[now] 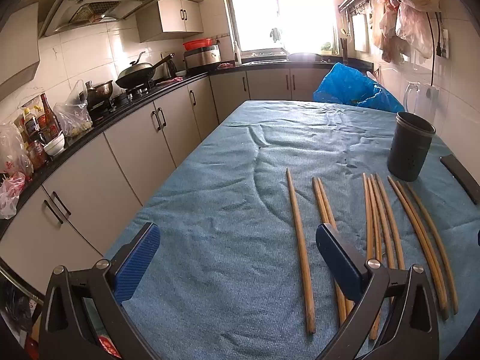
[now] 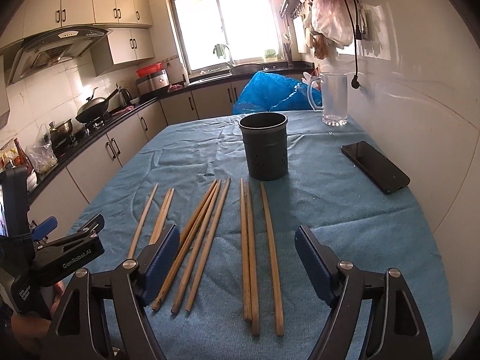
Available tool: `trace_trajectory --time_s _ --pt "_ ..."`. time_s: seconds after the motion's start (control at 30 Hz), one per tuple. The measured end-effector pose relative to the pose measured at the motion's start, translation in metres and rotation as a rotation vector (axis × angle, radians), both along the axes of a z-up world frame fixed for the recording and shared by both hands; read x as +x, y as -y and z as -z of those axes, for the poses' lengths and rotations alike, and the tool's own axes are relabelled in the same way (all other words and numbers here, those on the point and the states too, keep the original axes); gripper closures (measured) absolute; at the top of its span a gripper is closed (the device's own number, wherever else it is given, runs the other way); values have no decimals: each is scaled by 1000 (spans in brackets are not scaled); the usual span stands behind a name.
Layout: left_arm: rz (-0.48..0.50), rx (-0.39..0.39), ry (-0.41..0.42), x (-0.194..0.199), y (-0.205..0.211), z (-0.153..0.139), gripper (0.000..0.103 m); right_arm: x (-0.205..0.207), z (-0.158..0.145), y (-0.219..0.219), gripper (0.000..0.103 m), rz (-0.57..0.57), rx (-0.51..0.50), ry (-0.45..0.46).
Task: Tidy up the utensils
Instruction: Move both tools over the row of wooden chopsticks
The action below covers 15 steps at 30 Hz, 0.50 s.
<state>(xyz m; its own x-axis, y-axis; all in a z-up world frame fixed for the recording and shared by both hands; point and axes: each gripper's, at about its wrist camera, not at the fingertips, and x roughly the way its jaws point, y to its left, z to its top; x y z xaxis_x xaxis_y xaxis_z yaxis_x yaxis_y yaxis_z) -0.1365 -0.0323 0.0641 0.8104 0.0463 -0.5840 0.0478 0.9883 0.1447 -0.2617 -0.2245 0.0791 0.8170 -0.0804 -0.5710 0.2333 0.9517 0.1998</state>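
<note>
On the surface, left to right:
surface (image 2: 345, 210): covered in blue cloth, wrinkled toward the far end; carries everything below.
left tool (image 1: 237, 258): released, blue pads wide apart, nothing between them; hovers low over the near-left part of the surface, its right pad over the pair of sticks.
single chopstick (image 1: 300, 249): lies alone, leftmost of the row, just left of the pair, near edge.
chopstick pair (image 1: 322, 201): two sticks touching, partly hidden under the left tool's right pad.
middle bundle (image 2: 204, 240): three or four sticks, fanned, tips toward the holder.
right group (image 2: 258, 249): two touching plus one slightly apart, straight ahead of the right tool.
right tool (image 2: 237, 261): released, pads spread wide, empty; hovers above the near edge, right group between its pads in the view.
holder (image 2: 265, 147): dark round cup, upright, perforated low on the wall, looks empty; stands mid-surface toward the right edge, just past the stick tips.
phone (image 2: 375, 166): black, flat, near the right edge.
pitcher (image 2: 333, 99): clear, far-right corner.
step in hand (judgement): first pick not yet made. Best to take one stick or a touching pair near the middle, pads square across it, close fully, lift, tip vertical, drop into the holder. Avoid scooping cloth.
risk (judgement): thin sticks may roll or pivot; the holder could tip if knocked.
writing: "GenRobot.AI" on the left tool's arm in the right wrist view; a smaller label below it is too blurred to read.
</note>
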Motion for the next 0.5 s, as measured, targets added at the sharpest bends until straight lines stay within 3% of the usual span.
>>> trace_trajectory --time_s 0.5 --pt "4 11 -15 0 2 4 0 6 5 6 28 -8 34 -27"
